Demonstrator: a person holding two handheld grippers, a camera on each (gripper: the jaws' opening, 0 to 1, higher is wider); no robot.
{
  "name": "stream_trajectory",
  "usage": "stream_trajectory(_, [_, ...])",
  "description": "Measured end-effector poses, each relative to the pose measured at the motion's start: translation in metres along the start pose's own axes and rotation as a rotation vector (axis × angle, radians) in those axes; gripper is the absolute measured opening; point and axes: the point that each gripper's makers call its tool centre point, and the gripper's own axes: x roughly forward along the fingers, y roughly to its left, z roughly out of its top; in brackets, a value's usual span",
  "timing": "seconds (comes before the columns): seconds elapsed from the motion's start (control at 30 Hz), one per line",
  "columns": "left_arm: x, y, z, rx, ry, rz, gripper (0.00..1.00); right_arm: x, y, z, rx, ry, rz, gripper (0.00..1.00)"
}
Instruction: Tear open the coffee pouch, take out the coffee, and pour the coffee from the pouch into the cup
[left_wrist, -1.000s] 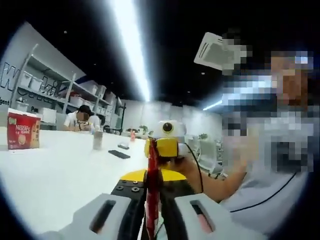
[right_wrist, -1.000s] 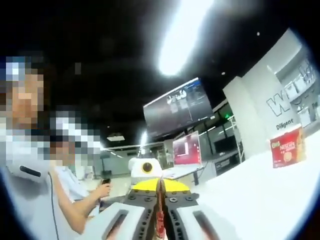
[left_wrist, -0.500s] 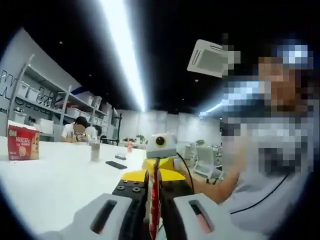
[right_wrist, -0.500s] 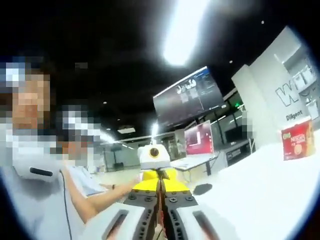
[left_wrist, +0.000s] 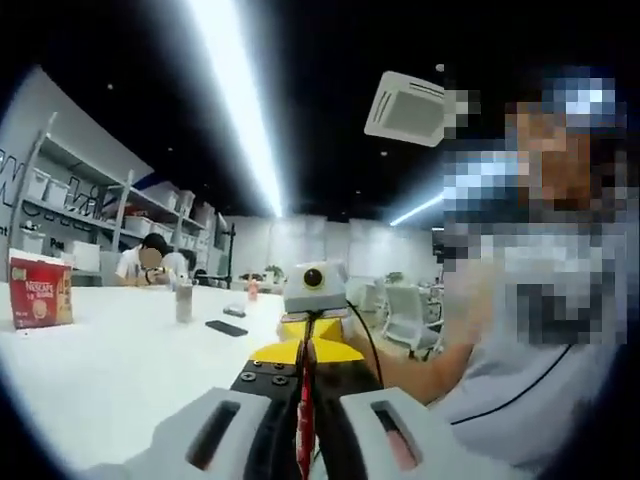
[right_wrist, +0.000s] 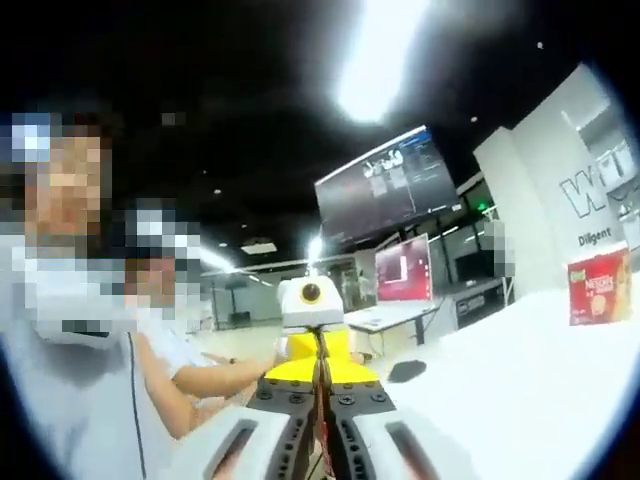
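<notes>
Red coffee pouch (left_wrist: 303, 420) stood edge-on at lower centre of left gripper view, pinched between jaws of left gripper (left_wrist: 303, 440). Same pouch (right_wrist: 321, 420) at lower centre of right gripper view, pinched by right gripper (right_wrist: 321, 440). Grippers faced each other, close together, held above white table (left_wrist: 110, 370). Red coffee box (left_wrist: 38, 292) sat at far left. Cup not identified. Risk: uneven pull could slip pouch from one grip, or sudden tear could scatter powder over table.

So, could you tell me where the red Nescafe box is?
The red Nescafe box stands on the white table, far left in the left gripper view, far right in the right gripper view.
</notes>
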Motion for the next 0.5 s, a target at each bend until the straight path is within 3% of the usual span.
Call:
stream_trajectory(0.37, [0.0042,-0.0036,-0.005,0.025,0.016,0.006,0.06,-0.0023,-0.0022,-0.002,-0.005,0.008,-0.005,0.02])
stream_trajectory(0.5, [0.0067,-0.0045,-0.0032,0.111,-0.004,0.013,0.06,-0.0042,-0.0035,0.0004,-0.018,-0.002,-0.012,0.02])
